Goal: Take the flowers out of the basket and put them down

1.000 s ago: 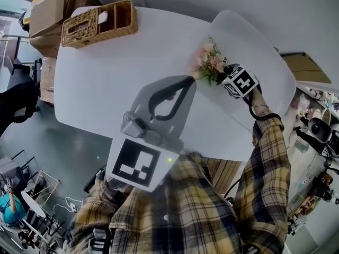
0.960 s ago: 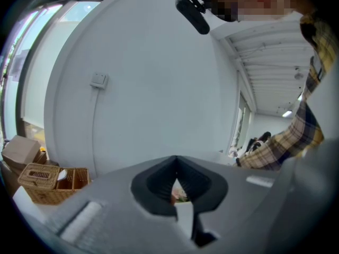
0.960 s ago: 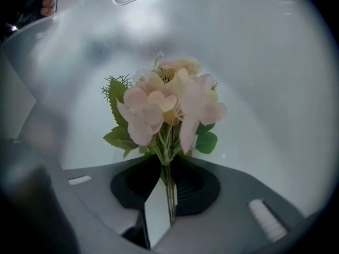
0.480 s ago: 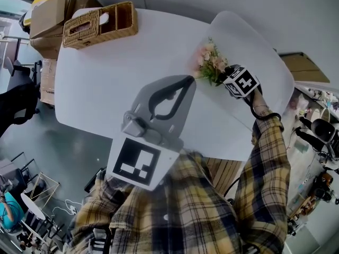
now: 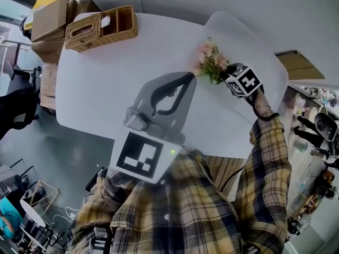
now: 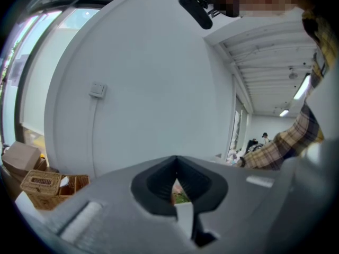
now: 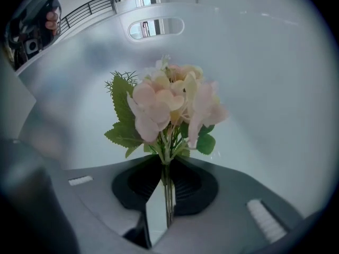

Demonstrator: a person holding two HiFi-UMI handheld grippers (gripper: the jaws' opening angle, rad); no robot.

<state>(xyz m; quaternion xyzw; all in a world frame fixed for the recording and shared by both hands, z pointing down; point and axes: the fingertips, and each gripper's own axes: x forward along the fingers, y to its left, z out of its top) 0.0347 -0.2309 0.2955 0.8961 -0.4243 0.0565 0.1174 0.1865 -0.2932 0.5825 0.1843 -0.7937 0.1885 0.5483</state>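
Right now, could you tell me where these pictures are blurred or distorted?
Head view: strong fisheye bends the table edges, otherwise sharp. Left gripper view: dark round vignette, mosaic patch at top. Right gripper view: flowers sharp and evenly lit, left foreground blurred.

woven wicker basket point(image 5: 100, 28), smooth matt table point(image 5: 114, 86)

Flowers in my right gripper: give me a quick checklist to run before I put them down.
1. Grip: the right gripper holds the flowers by the stems, its jaws having just closed tighter: ok.
2. Flowers out of the wicker basket: ok.
3. The white surface under the blooms is bare: ok.
4. The left gripper is shut and holds nothing: ok.
5. Height above that surface: cannot tell.
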